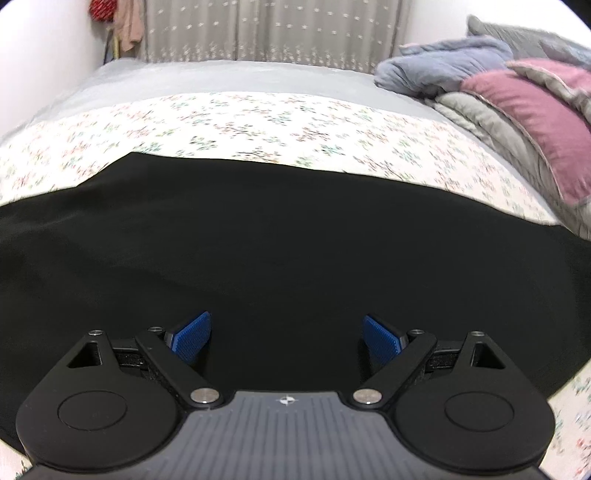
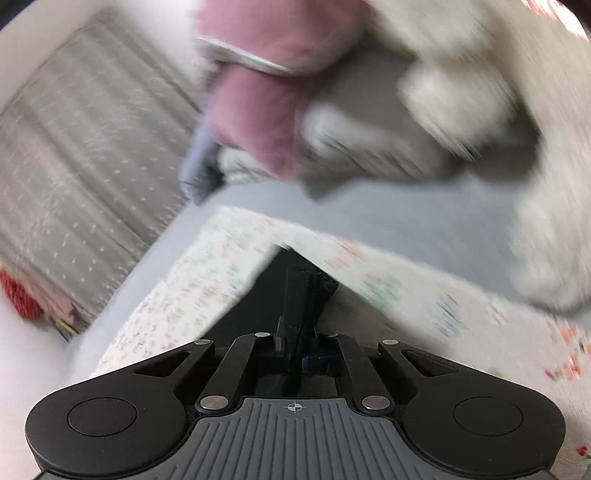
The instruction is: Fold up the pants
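Black pants [image 1: 295, 240] lie spread flat across a floral bed sheet [image 1: 258, 122] and fill the middle of the left wrist view. My left gripper [image 1: 285, 325] hovers over the near part of the pants, open, with its blue pads [image 1: 192, 338] wide apart and nothing between them. The right wrist view is blurred. There my right gripper [image 2: 299, 349] is shut on a bunched corner of the black pants [image 2: 306, 291], which sticks up between the fingers. Below that corner the black cloth runs down to the floral sheet [image 2: 207, 280].
A heap of pink and grey quilts [image 1: 524, 118] and a blue-grey blanket [image 1: 443, 66] lies at the right of the bed. A patterned curtain [image 1: 273, 29] hangs behind the bed. Clothes and a red item [image 1: 99, 9] hang at the far left wall.
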{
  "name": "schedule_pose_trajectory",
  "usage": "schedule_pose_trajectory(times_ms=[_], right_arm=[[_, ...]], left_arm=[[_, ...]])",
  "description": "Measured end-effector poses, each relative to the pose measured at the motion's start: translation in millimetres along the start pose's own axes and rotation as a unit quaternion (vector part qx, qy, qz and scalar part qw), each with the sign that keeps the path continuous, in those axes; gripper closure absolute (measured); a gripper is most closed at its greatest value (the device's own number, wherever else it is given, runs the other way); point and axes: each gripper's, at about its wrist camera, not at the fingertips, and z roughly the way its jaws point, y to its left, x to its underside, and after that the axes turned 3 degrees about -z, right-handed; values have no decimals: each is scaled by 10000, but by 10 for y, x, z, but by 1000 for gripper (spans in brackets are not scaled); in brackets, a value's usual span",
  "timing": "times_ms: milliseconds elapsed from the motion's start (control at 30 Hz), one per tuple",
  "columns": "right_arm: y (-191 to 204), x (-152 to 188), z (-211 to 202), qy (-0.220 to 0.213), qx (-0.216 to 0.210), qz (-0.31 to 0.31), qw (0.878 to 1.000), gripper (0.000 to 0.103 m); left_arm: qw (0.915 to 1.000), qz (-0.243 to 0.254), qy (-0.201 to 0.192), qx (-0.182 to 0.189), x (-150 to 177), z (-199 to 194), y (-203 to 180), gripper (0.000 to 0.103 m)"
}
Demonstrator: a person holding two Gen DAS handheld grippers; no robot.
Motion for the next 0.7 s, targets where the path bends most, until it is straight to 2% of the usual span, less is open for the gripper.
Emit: schedule_pose_trajectory(times_ms=[67,100,133,167,200,233,300,333,400,467,533,567,600,667,700], right_arm=[[396,72,-58,-254,-160,-796,9964,97],[642,159,-100,-412,-258,-1356,9896,97],[880,274,-145,-562,-348,-1921,9792,97],[1139,428,-196,-696,-463,-2564,9630,97],[1417,656,-248,-799,-624,-3321,9378,97],[1651,901,-296,-826,-773,-4055,9071,97],[2032,1505,-380,-820,-987,-5464,8276,97],[2164,1846,-413,-777,-1075,-6108,7806,97],[2302,2406,-471,-589,-1300,-6982,7015,98],[2352,2760,-519,-269,-1559,-7431,6502,98],[2363,2917,-579,-429,-1562,-7640,6246,98],[2376,2925,-593,-447,-1565,-7681,6193,98],[2392,2879,-592,-373,-1623,-7604,6277,98],[2428,2750,-554,-119,-1729,-7344,6562,98],[2440,2711,-535,-55,-1751,-7264,6646,98]], left_arm=[[9996,-259,-3,70,-44,-37,126,12],[9992,-395,-15,86,-63,-59,202,12],[9986,-523,-29,91,-81,-75,272,12],[9979,-641,-36,95,-99,-81,333,12],[9970,-770,-34,108,-109,-94,409,12],[9959,-898,-21,126,-112,-102,487,12],[9937,-1105,36,152,-107,-109,626,12],[9929,-1178,72,165,-97,-111,684,12],[9915,-1283,118,185,-73,-126,785,12],[9908,-1331,113,202,-56,-155,873,12],[9907,-1342,68,226,-42,-192,924,12],[9907,-1336,48,257,-52,-199,927,12],[9908,-1322,40,296,-54,-201,940,12],[9912,-1271,63,367,-61,-192,928,12],[9915,-1235,90,396,-62,-191,910,12]])
